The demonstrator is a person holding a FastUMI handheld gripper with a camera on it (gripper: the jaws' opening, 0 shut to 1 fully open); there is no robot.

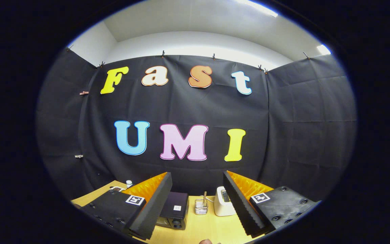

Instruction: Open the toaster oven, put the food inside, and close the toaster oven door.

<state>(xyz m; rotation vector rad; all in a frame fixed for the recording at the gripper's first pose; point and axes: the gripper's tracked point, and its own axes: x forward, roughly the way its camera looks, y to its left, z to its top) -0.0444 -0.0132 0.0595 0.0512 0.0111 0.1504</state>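
Observation:
My gripper (197,203) is held high above the wooden table (212,228), its fingers wide apart with nothing between them. Below and beyond the left finger (151,210) stands the dark toaster oven (174,210), seen from above; whether its door is open I cannot tell. A small brownish thing (206,241), perhaps the food, peeks in at the near table edge between the fingers.
A wire basket (201,206) with a stick in it stands to the right of the oven, and a white toaster (223,201) beside that. A small white bottle (129,183) sits at the back left of the table. The black cloth wall rises behind.

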